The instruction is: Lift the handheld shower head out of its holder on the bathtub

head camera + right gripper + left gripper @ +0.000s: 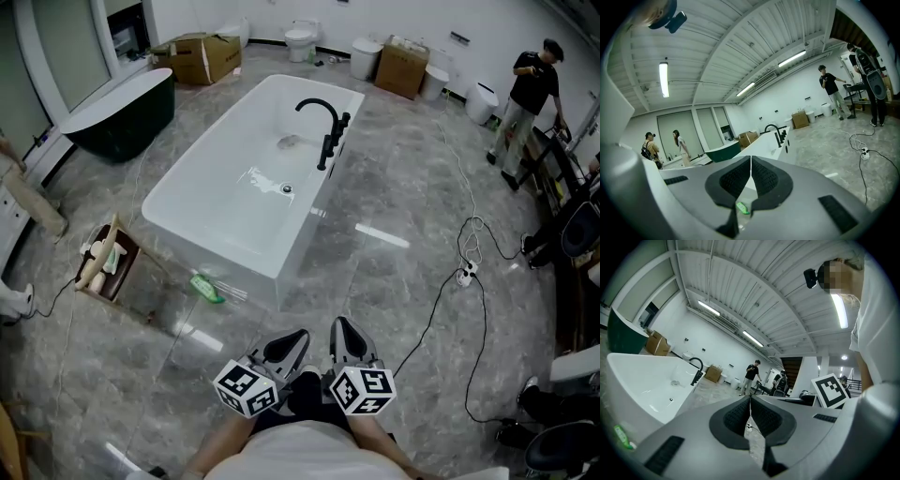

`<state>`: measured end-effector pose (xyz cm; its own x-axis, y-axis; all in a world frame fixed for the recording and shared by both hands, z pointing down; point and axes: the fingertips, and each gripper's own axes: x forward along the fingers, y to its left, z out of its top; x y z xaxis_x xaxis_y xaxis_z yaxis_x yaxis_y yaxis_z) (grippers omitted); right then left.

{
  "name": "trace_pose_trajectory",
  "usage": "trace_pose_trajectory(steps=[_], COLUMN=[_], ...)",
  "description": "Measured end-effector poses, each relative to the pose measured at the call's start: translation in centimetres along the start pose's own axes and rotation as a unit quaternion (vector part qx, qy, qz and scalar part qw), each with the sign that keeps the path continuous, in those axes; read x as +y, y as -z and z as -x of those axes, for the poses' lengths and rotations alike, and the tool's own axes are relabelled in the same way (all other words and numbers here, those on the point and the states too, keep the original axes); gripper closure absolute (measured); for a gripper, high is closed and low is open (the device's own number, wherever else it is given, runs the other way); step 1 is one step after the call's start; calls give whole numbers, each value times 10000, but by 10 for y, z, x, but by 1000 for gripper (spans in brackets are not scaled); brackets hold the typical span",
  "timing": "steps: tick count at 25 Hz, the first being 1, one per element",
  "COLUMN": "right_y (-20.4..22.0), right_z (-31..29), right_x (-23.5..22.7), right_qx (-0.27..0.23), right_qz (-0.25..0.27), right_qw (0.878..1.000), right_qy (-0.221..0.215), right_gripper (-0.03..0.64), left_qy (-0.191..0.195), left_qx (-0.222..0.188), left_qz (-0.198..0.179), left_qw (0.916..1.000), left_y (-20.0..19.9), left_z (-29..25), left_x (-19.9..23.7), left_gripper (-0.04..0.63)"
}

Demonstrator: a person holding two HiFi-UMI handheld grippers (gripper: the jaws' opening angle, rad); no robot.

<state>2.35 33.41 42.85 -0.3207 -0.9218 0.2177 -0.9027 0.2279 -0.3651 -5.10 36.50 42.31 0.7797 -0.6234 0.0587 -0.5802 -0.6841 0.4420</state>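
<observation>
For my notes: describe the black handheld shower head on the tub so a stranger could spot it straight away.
Start at the white rectangular bathtub mid-floor, not the dark green tub at the left. On its right rim stand black fittings; the black handheld shower head is the straight slim upright stick at their near end, lower than the tall arched black spout beside it.

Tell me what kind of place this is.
Probably a bathroom-fixture showroom or warehouse: a white freestanding bathtub and a dark tub stand out in the open room, with toilets and cardboard boxes along the far wall.
</observation>
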Motion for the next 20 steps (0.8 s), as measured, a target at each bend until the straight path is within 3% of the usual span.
trace_pose_trajectory(steps=[11,20], right_y=[-20,-29], right_z=[-32,-34], right_x=[-54,-71], right_qx=[29,32], right_qz=[-14,-127], right_qw=[9999,9999], right_qy=[-142,-67], right_gripper=[598,598], left_qy=[28,114], left_qx=[-31,38], left_qz=[-20,75], left_qw=[10000,9999], left_y=[2,2], left_z=[-70,-92], left_x=[7,3], left_gripper=[583,583])
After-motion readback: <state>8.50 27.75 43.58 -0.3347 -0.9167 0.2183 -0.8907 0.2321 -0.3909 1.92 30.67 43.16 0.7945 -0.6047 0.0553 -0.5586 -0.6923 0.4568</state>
